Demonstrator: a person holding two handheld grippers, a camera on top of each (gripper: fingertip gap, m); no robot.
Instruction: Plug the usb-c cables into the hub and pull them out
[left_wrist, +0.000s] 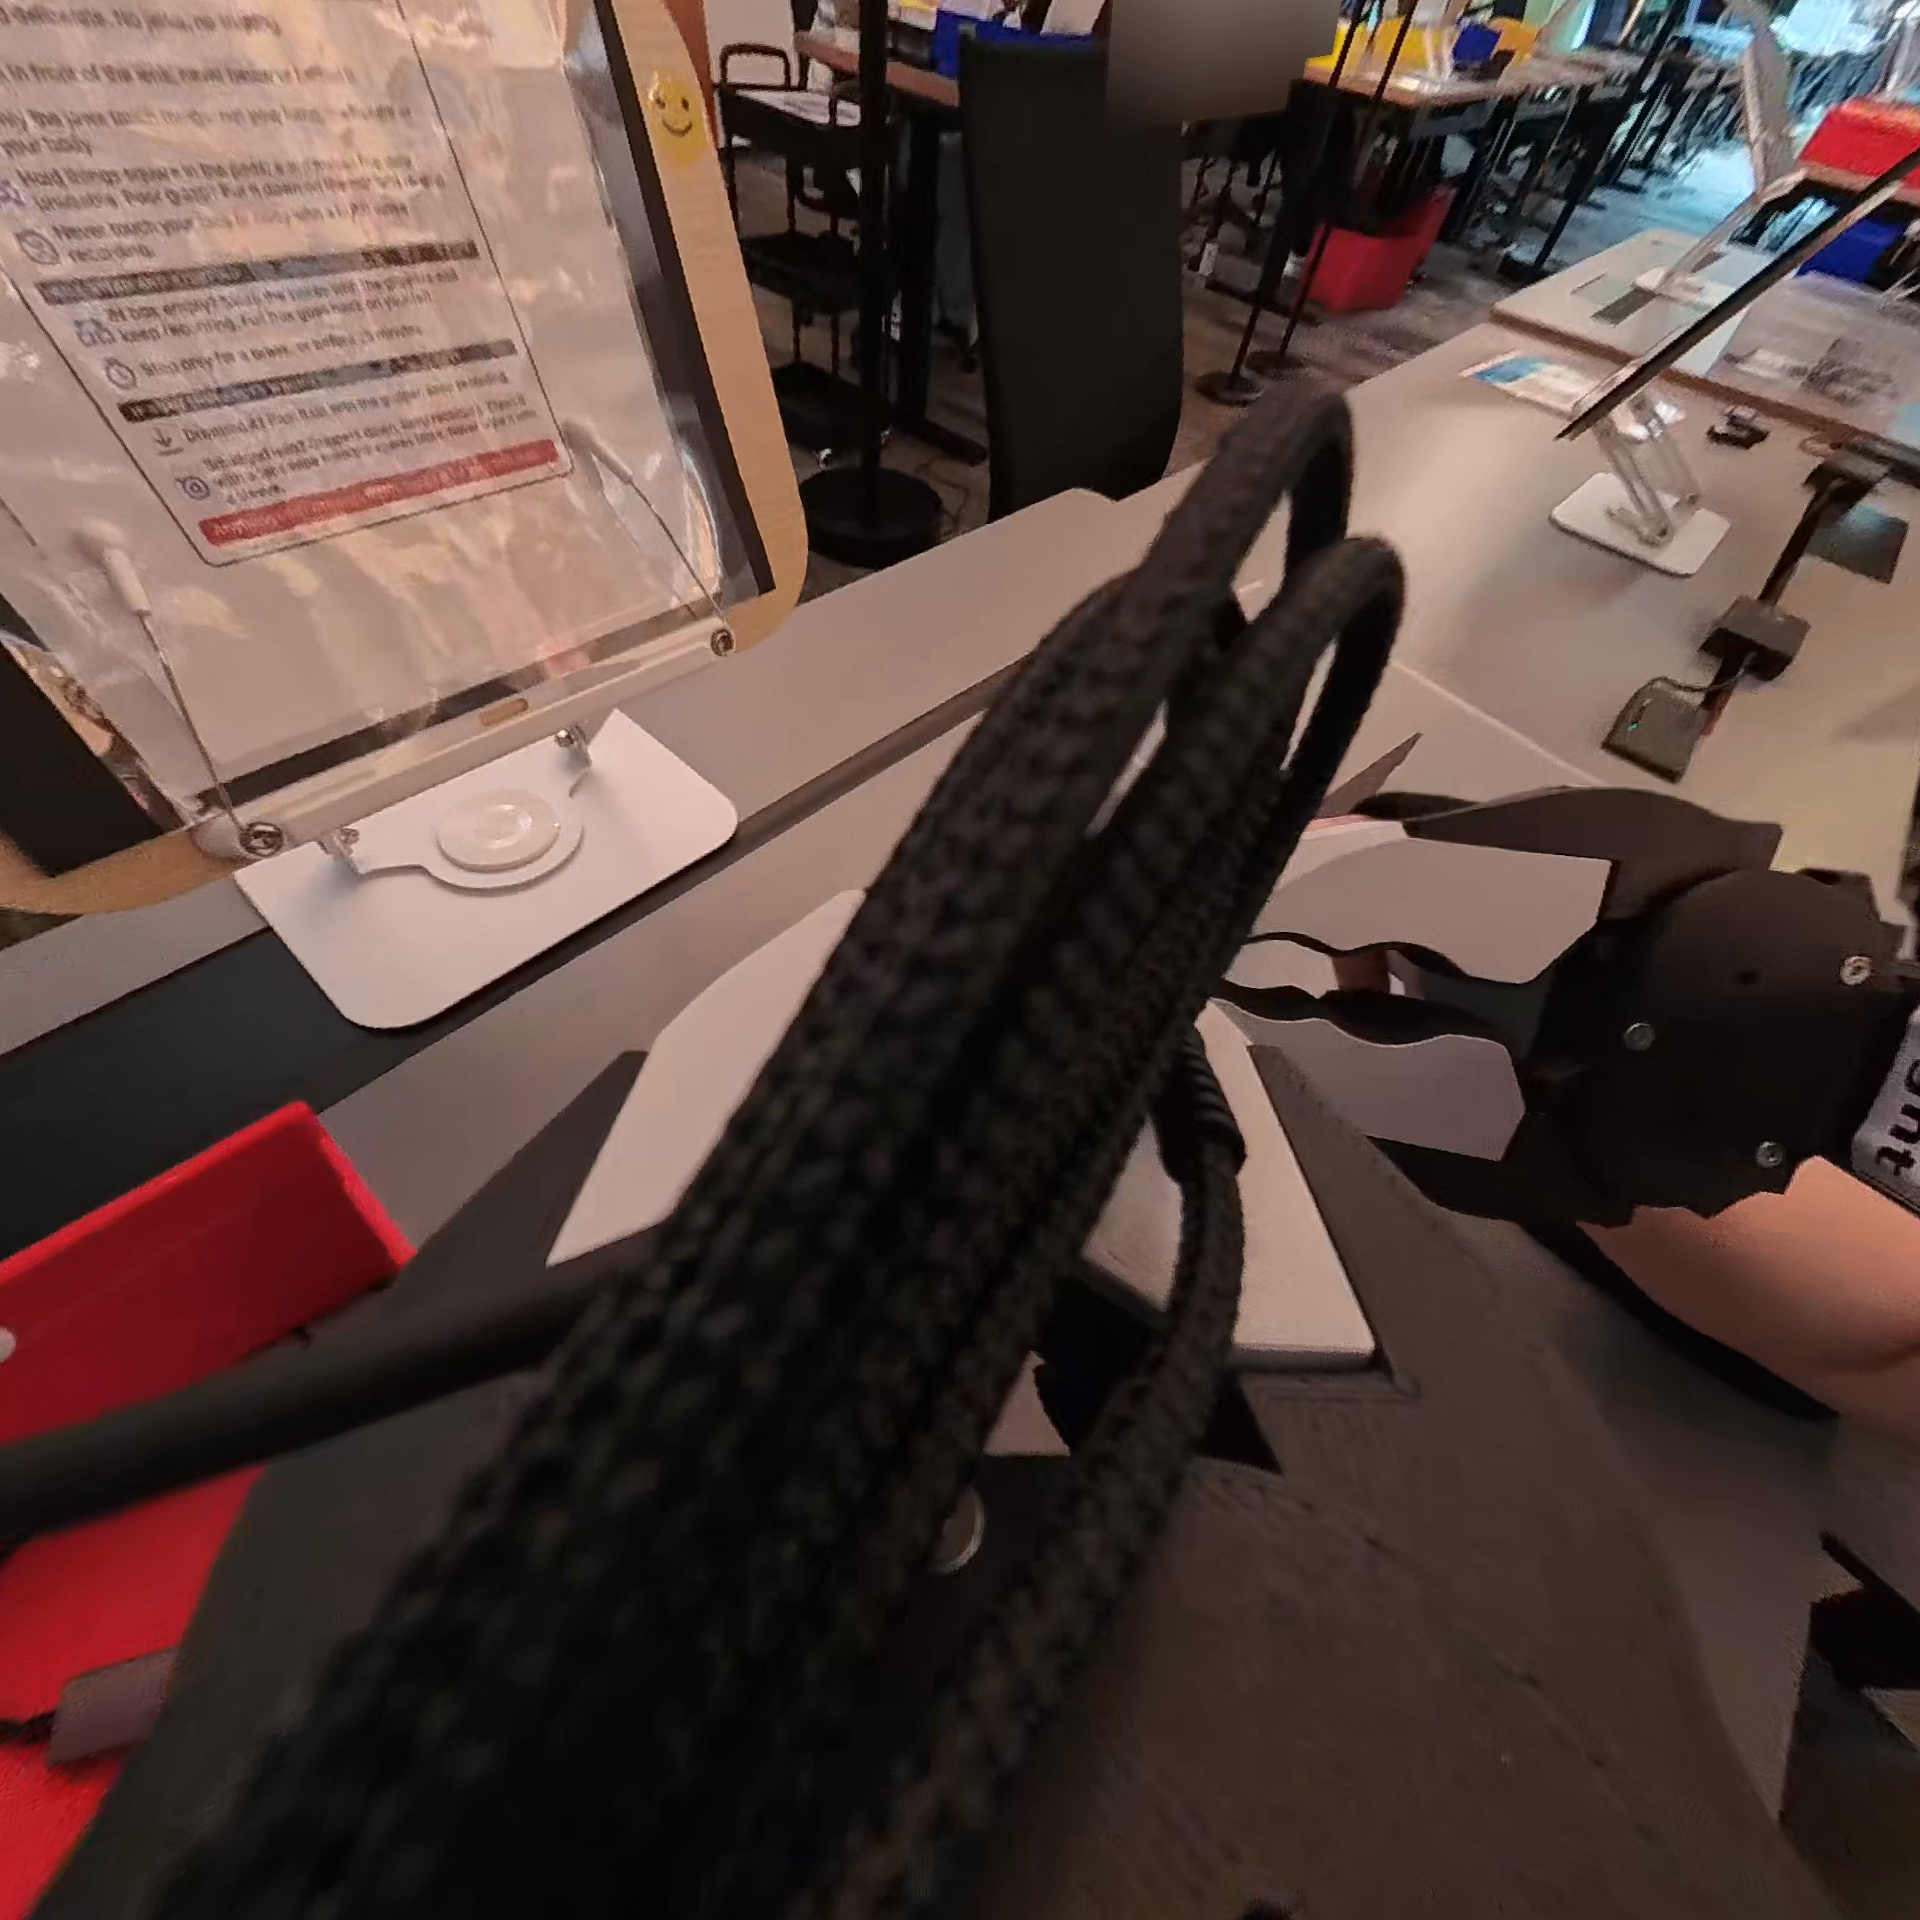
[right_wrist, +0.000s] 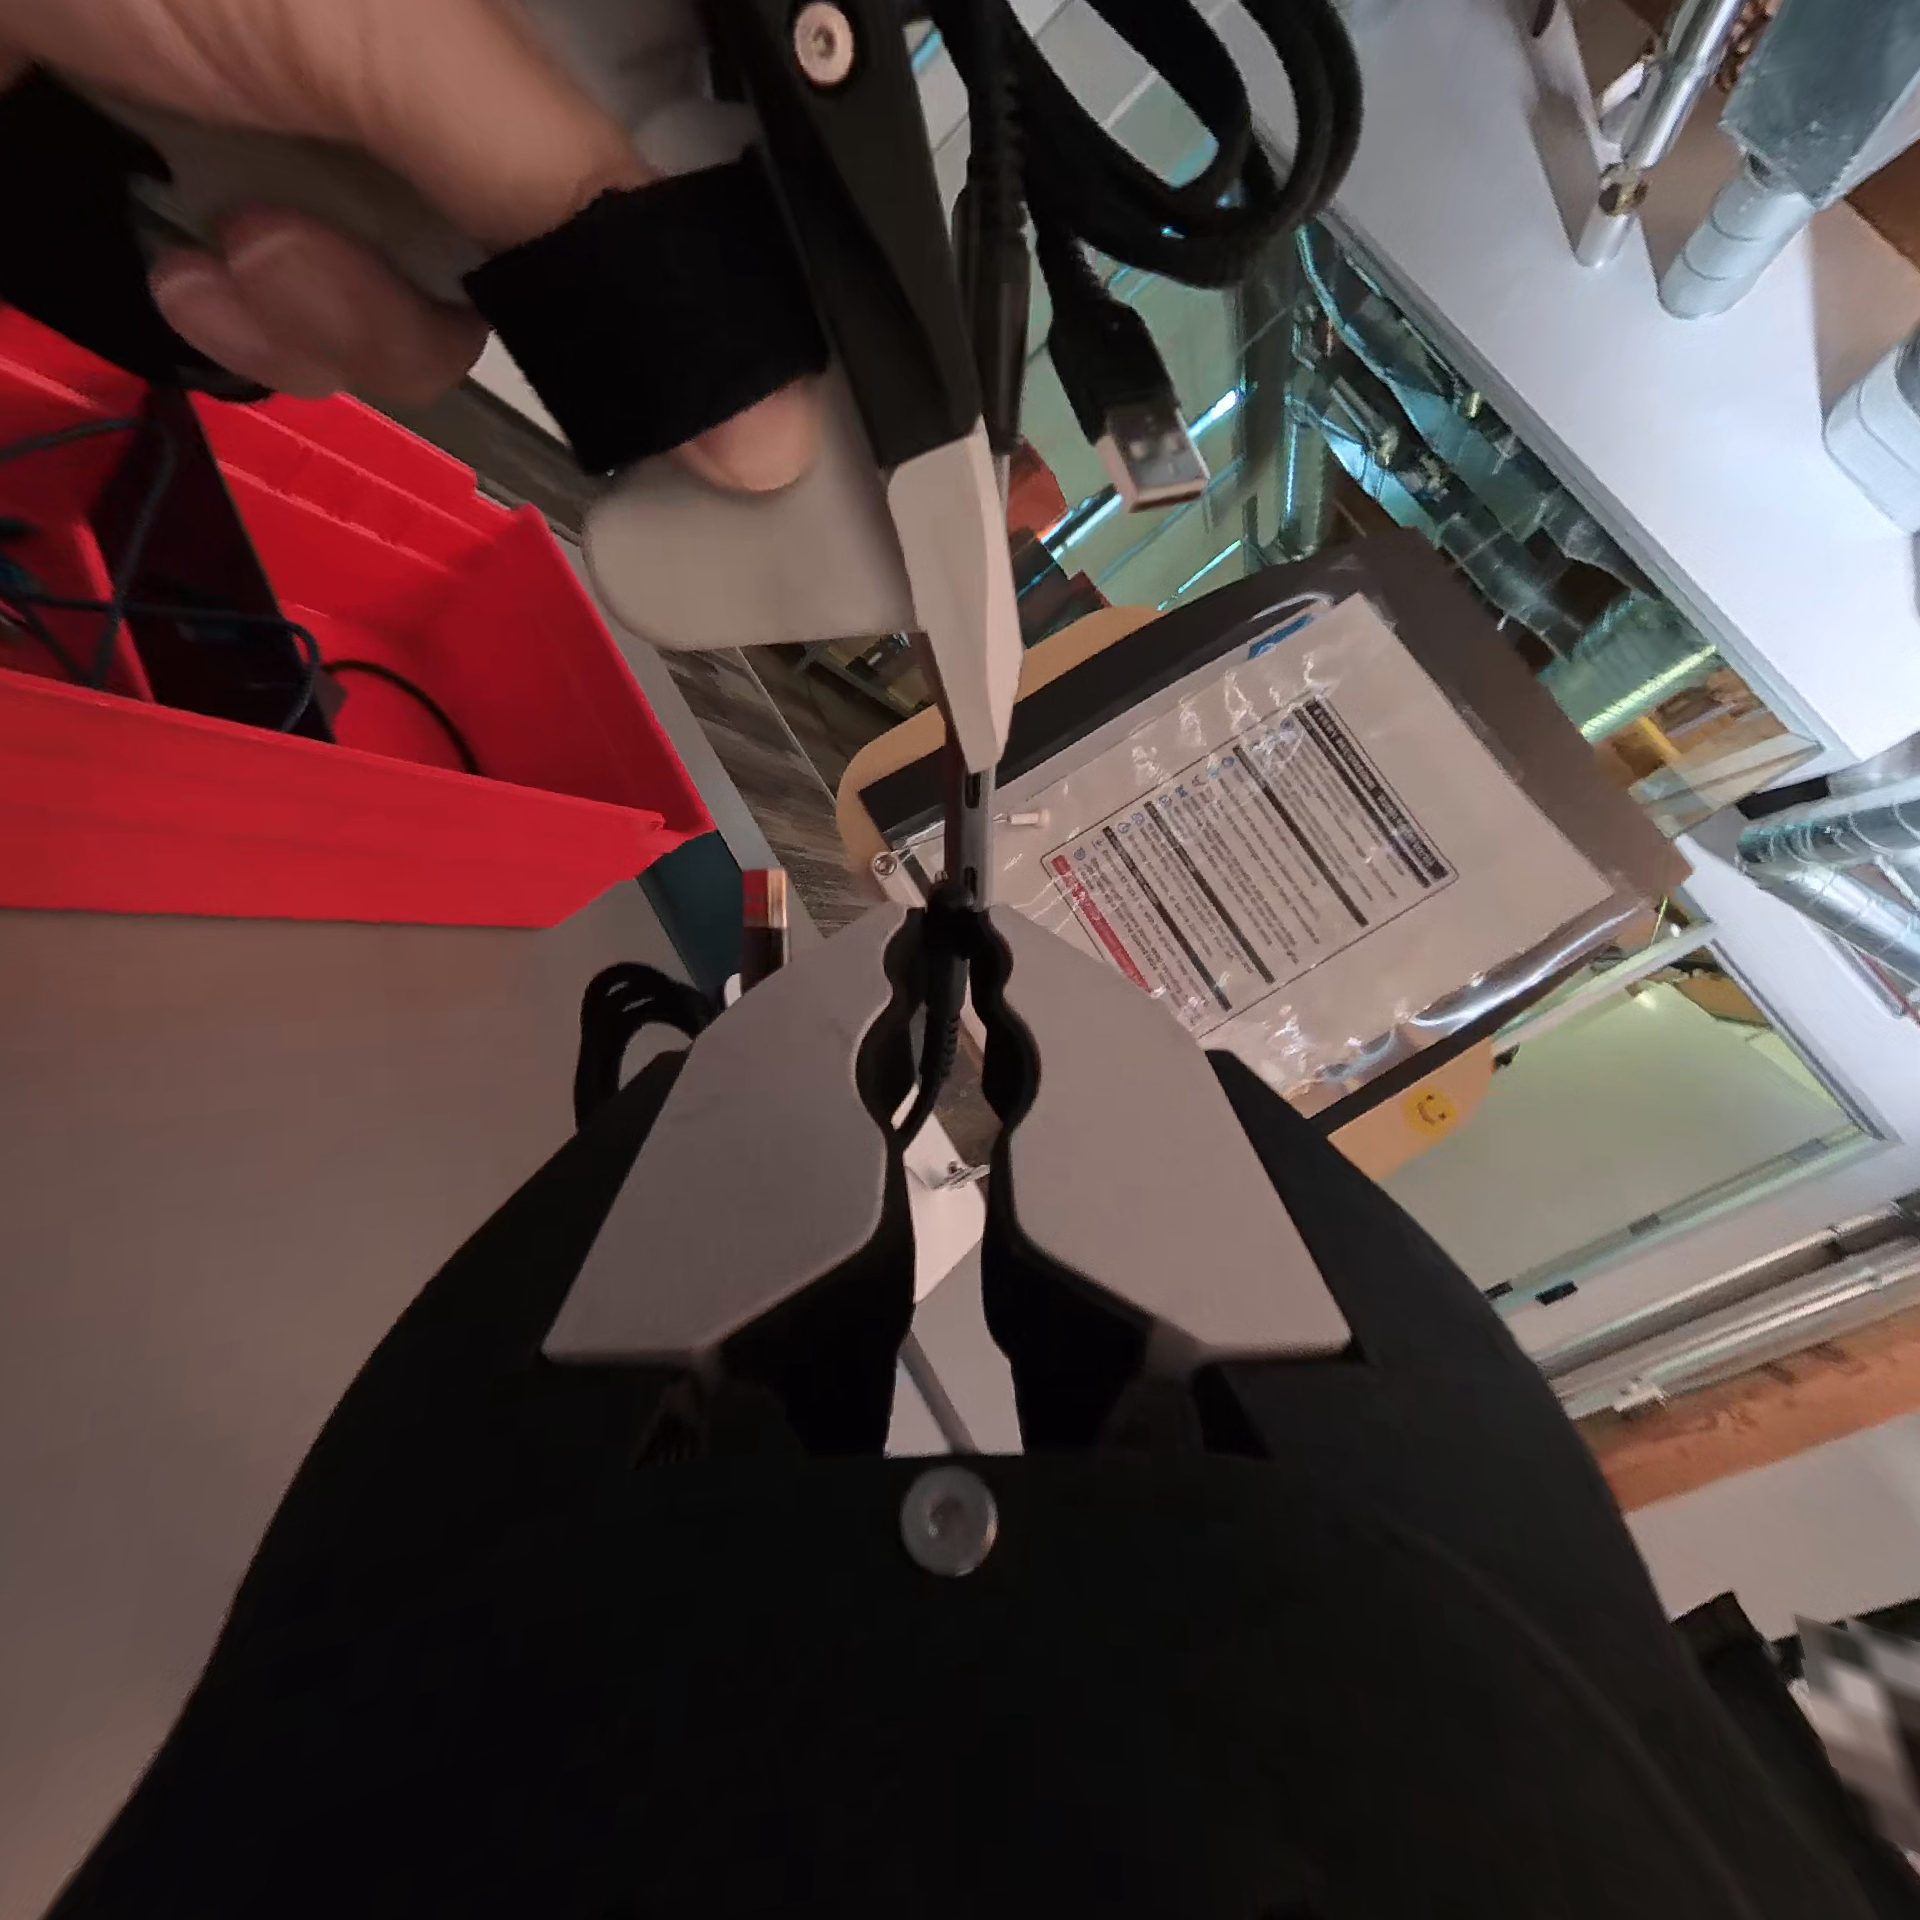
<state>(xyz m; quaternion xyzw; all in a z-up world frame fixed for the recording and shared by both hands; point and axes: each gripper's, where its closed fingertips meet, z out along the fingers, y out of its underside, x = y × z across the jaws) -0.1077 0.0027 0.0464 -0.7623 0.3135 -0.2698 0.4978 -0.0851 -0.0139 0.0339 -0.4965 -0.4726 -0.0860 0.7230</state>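
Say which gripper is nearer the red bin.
Left. The left gripper is just beside the red bin; the right gripper sits farther out past its corner.

The cable coil (left_wrist: 1039, 1039) blurs and hides the left hand-held gripper's tips; beside it, the bin (left_wrist: 156, 1299) is cut off.

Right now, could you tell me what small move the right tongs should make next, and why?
Probably press the plug gently straight into the hub. The right tongs are shut on the black plug, its tip meets the grey hub's end, and the left tongs pinch the hub in line with it. Whether it is seated I cannot tell.
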